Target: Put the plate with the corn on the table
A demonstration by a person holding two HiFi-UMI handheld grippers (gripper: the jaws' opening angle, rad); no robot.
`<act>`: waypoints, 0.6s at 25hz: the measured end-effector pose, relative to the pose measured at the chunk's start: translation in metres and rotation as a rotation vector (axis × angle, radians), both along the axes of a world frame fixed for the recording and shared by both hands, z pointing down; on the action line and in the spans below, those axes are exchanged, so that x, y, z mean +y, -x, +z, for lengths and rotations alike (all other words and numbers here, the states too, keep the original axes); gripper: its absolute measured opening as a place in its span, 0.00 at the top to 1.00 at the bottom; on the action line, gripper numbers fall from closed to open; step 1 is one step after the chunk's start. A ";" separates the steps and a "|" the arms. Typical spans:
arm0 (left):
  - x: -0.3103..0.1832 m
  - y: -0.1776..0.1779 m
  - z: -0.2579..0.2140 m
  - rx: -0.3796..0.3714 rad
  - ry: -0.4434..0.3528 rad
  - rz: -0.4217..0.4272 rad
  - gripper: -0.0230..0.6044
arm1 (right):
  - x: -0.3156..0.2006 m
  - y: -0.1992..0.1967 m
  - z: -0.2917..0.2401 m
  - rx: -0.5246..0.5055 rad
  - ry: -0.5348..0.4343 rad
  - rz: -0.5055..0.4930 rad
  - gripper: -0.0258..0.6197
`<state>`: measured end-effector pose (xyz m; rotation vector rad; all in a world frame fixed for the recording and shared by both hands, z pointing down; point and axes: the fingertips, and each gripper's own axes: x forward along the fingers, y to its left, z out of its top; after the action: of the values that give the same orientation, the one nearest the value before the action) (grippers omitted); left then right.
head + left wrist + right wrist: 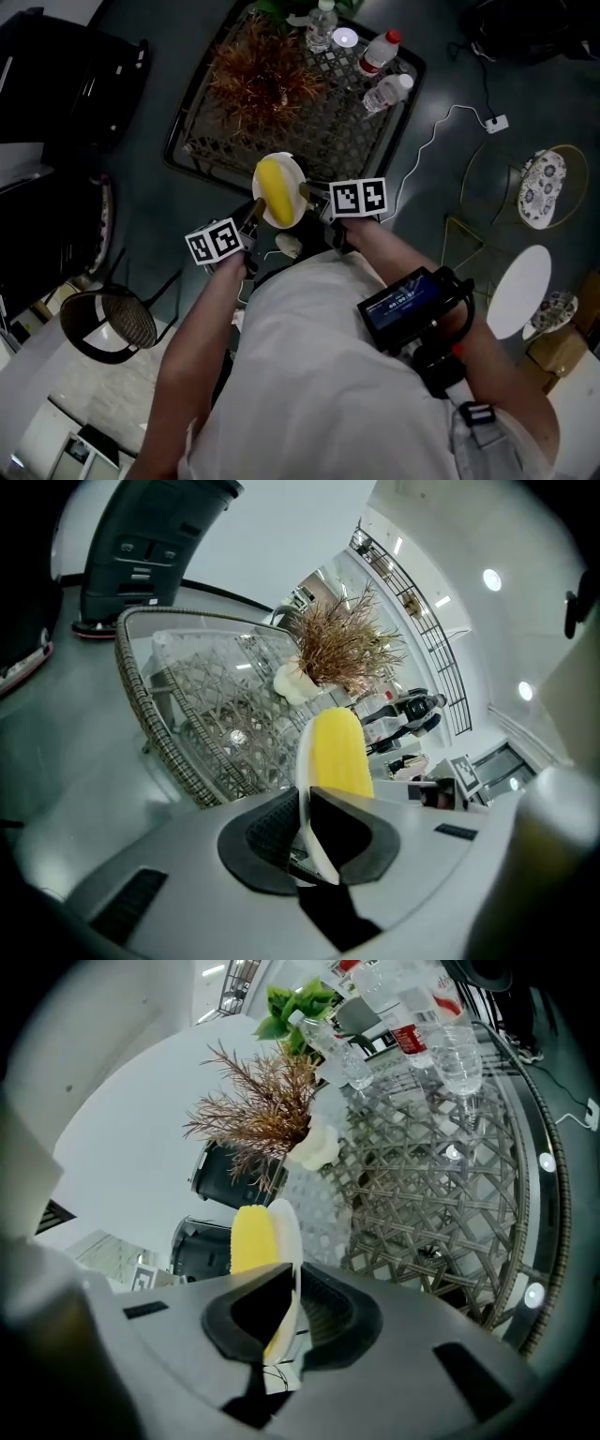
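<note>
The person's forearms reach forward and down, one gripper in each hand. The left gripper (251, 214) is clamped on the plate's (298, 183) left rim. In its own view the left gripper (309, 832) has both jaws pressed onto the thin white edge of the plate (303, 761), one on each face. The right gripper (307, 194) grips the opposite rim. In its own view the right gripper (286, 1312) is likewise closed tight on the plate (288, 1232). So the plate hangs between the two grippers, one on each side.

The corn (274, 192), a yellow cob, lies lengthwise on the plate and covers most of it. It shows just beyond the jaws in both gripper views (337, 752) (251, 1237).

Seen from the head, the plate sits over the near rim of the surface (347, 122), a dark woven frame with a see-through top. Whether the plate touches the surface cannot be told.

Farther back on the surface stands a rusty-brown dried plant (258, 75). At the far right corner are three clear bottles (388, 91), one of them with a red cap.
</note>
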<state>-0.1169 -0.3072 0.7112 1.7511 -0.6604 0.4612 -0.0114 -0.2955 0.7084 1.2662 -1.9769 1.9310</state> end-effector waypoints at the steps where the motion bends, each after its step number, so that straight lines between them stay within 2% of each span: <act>1: -0.006 -0.003 0.006 -0.006 0.007 0.004 0.90 | -0.005 -0.003 0.006 0.000 0.007 0.001 0.91; 15: -0.023 -0.022 0.033 -0.053 0.019 0.058 0.90 | -0.018 -0.023 0.032 0.013 0.016 0.021 0.91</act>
<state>-0.0946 -0.3298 0.7438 1.7484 -0.6421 0.5535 0.0120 -0.3131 0.7400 1.2973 -1.9460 1.9390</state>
